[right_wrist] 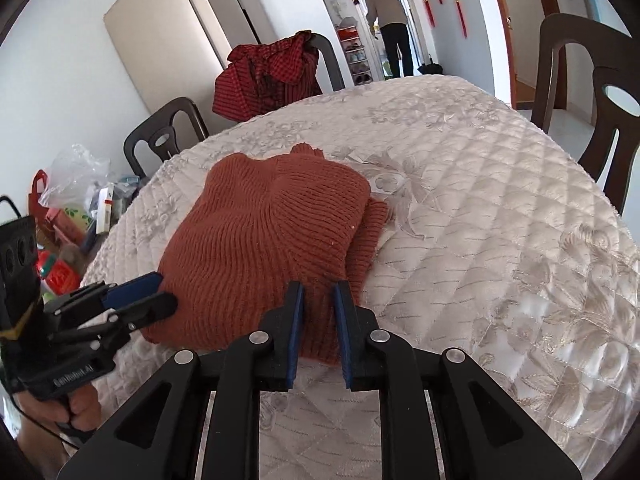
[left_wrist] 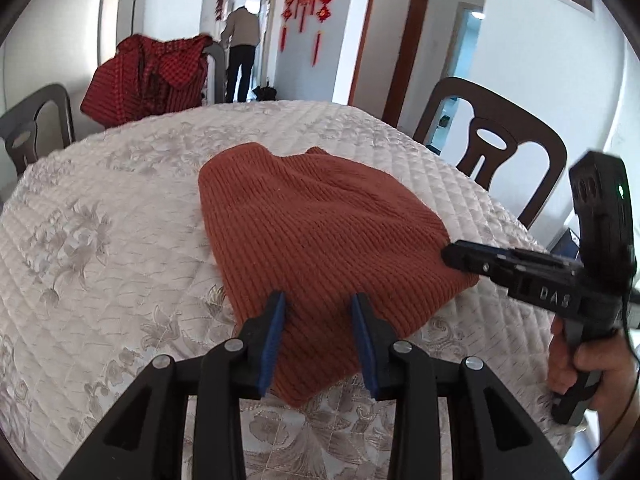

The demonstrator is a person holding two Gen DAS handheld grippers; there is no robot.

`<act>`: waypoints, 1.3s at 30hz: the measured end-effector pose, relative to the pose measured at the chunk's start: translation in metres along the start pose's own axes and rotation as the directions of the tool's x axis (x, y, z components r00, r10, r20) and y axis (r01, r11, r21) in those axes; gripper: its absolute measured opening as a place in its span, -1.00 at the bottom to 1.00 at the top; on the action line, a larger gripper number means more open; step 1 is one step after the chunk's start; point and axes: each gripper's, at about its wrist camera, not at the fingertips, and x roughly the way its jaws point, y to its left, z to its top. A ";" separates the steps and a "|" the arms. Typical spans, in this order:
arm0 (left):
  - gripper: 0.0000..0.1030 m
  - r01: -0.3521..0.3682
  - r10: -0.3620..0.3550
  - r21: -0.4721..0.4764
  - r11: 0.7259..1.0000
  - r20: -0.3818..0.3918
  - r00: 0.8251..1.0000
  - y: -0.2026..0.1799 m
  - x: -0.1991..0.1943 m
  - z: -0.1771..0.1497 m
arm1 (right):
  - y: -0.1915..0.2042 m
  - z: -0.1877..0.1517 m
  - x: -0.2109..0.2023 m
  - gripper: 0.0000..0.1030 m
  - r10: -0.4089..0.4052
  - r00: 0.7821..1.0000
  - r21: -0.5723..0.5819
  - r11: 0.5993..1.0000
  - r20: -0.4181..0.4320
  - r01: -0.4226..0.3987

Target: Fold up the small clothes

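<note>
A rust-orange knitted sweater [left_wrist: 320,220] [right_wrist: 272,232] lies folded into a flat bundle on the round table's quilted white cloth [left_wrist: 120,220] [right_wrist: 480,200]. My left gripper [left_wrist: 318,300] stands over the bundle's near edge with its blue pads [left_wrist: 276,320] well apart; the knit lies flat below the gap. From the right wrist it shows at the sweater's left corner [right_wrist: 166,292]. My right gripper [right_wrist: 318,292] straddles the near right edge with a narrow gap, fabric lying slack between the pads. In the left wrist view its tip [left_wrist: 448,256] rests by the bundle's right corner.
Dark chairs [left_wrist: 492,148] [right_wrist: 168,136] ring the table. A red checked garment [left_wrist: 148,76] [right_wrist: 268,76] hangs on the far chair. Bags and boxes [right_wrist: 72,208] crowd the floor at the left. A person [left_wrist: 242,40] stands in the far doorway. A hand [left_wrist: 588,364] holds the right gripper's handle.
</note>
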 end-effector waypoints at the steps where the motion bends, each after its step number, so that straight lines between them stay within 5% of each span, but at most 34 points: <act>1: -0.29 -0.008 0.008 -0.014 1.000 -0.005 1.000 0.000 -0.002 0.002 | 0.001 0.000 -0.001 -0.66 -0.001 1.000 -0.003 1.000 -0.001 0.001; 14: -0.29 -0.128 0.128 -0.034 0.991 0.006 0.992 0.000 -0.017 -0.005 | 0.012 -0.004 -0.023 -0.65 0.000 1.000 -0.035 0.999 0.021 0.001; 18: -0.31 -0.130 0.128 -0.056 0.990 -0.039 0.991 0.008 -0.006 -0.012 | 0.005 -0.009 -0.009 -0.65 -0.031 0.999 -0.020 0.999 -0.022 0.031; 27: -0.31 -0.132 0.132 -0.075 0.988 -0.001 0.991 0.014 -0.016 -0.002 | 0.007 0.004 -0.025 -0.65 0.001 0.999 -0.013 1.000 0.033 0.000; 39: -0.30 -0.148 0.148 -0.056 0.987 0.007 0.989 0.014 0.017 0.016 | 0.007 0.019 0.017 -0.64 -0.028 1.000 -0.048 0.998 -0.010 0.028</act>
